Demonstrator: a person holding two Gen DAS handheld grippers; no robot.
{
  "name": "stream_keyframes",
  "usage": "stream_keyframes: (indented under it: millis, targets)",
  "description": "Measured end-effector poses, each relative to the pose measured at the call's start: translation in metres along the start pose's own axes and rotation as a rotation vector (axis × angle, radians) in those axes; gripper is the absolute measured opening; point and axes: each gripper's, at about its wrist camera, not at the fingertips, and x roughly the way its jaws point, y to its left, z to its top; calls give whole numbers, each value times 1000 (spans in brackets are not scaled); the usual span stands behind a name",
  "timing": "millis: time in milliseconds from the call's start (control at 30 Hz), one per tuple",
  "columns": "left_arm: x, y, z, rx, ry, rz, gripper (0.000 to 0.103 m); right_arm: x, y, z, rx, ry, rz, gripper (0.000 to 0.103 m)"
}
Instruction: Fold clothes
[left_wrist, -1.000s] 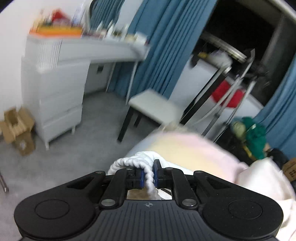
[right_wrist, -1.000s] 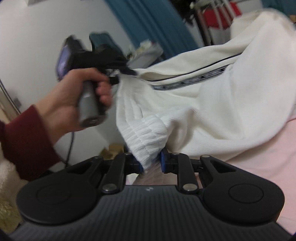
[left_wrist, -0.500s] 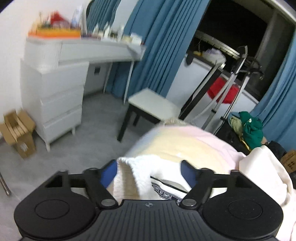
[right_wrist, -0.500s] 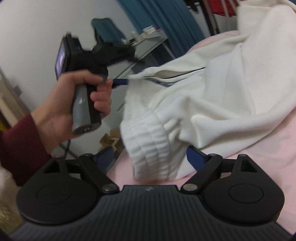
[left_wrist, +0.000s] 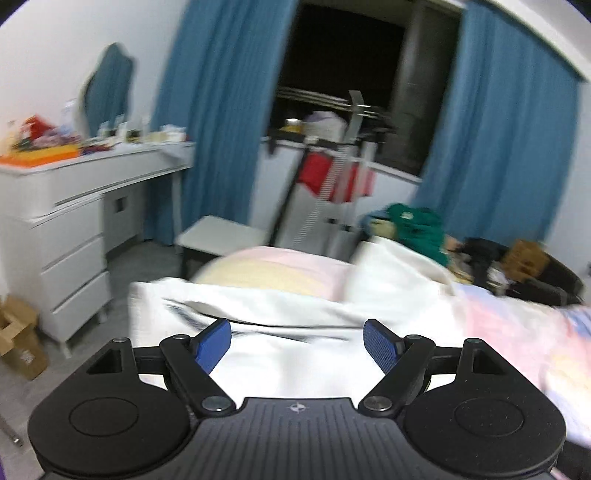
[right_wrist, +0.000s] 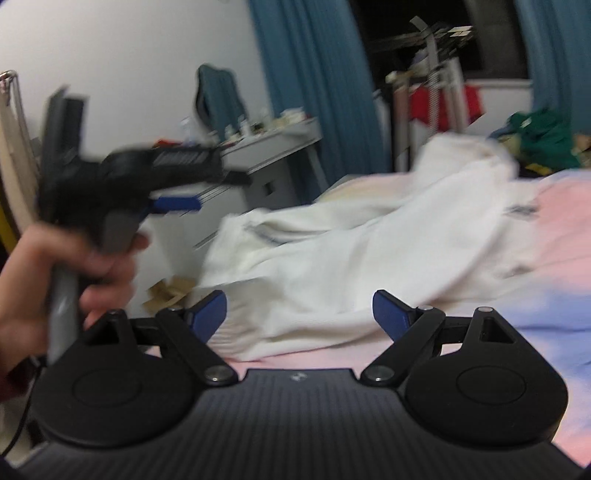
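left gripper (left_wrist: 297, 341): your fingers are spread wide and hold nothing. the top lies just ahead of them and below.
right gripper (right_wrist: 299, 314): spread wide too, nothing in it.
top (right_wrist: 351, 251): white, crumpled, lying on the bed (right_wrist: 546, 280) in front of your right gripper, its ribbed edge nearest the left finger.
left hand (right_wrist: 55, 280): off to the left of your right gripper, blurry, gripping the other tool.
desk (left_wrist: 74, 206): far ahead on your left.
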Motion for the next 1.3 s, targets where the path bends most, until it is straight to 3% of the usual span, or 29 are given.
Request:
stream_keyframes:
  millis: [233,367,467,700,900,967,1167,1233,1300]
  targets:
    - [-2,-113,-41,130,-3,-117,79,-60,-80,3,-42,-60,-218,88]
    - [33,-156,-50,190,31,-131,76,-67,-121,-9,6,-83,-352,88]
    - [69,-182,-47,212,40,-122,74,-65,-144,-15,112,-86,-380,88]
    - [198,-212,11,209,45,-38,70,-64,-182,-26,200,-59,-411,88]
    - [306,-209,73,-10,82,11,66,-46,-224,-37,314,-4,-404,88]
    - [335,-209,86,-34,93,42,66,-37,-235,-39,345,14,-401,88]
    - [411,-218,97,50,201,144,43,-17,-257,-47,414,51,-368,88]
    - [426,-223,95,101,239,175,20,-12,-262,-50,426,62,-365,88]
    - [423,-227,93,133,242,186,7,-9,-267,-52,448,72,-362,88]
